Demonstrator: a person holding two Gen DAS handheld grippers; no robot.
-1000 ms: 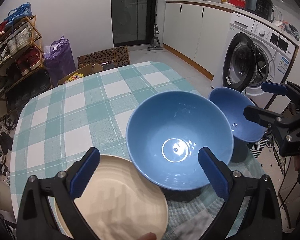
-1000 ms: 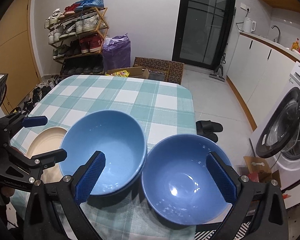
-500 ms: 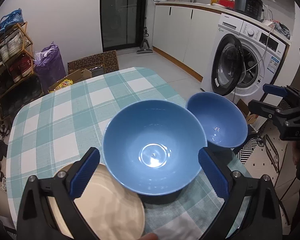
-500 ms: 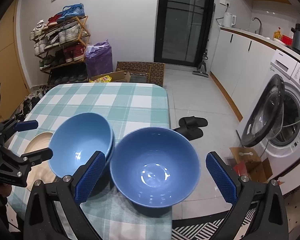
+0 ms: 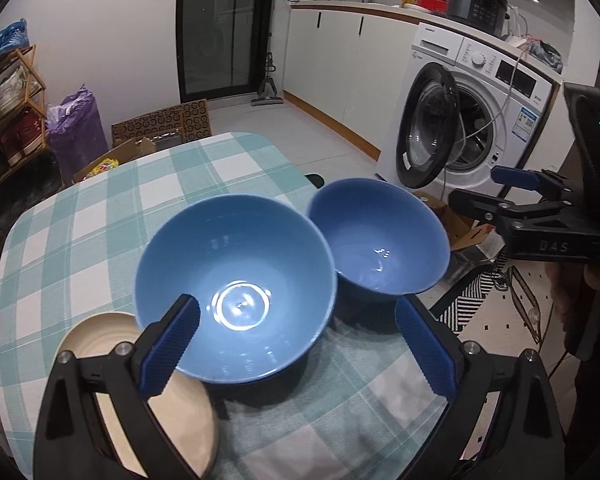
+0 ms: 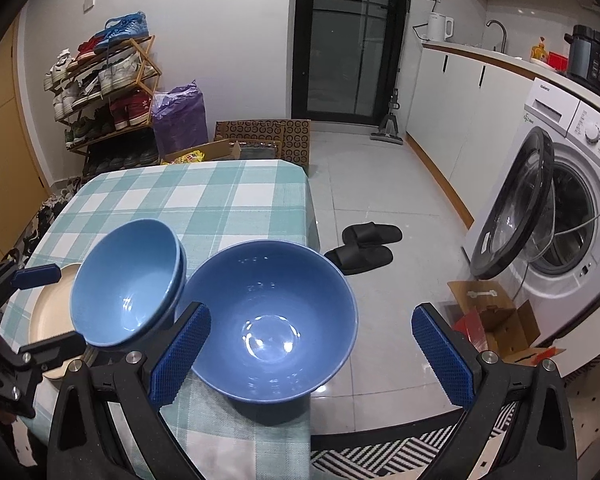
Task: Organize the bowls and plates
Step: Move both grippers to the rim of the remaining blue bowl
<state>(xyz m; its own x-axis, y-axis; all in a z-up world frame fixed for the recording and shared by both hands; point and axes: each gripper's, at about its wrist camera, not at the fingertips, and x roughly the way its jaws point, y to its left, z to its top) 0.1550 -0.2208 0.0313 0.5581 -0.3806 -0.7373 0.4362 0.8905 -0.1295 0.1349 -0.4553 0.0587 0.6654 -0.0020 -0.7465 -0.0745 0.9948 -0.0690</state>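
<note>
Both tools are spread wide, gripping nothing. On the bench (image 5: pixel 100 216), the left view shows one blue bowl (image 5: pixel 236 288) beside the cream plate (image 5: pixel 100 332); the right view reveals it as two nested bowls (image 6: pixel 128 284), with another bowl (image 6: pixel 272 320) at the bench edge.

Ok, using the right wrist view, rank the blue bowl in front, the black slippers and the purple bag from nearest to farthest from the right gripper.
1. Blue bowl, on the table's near corner, just ahead of the right gripper.
2. Black slippers, on the floor beyond the table, slightly right.
3. Purple bag, far back left by the shoe rack.
</note>
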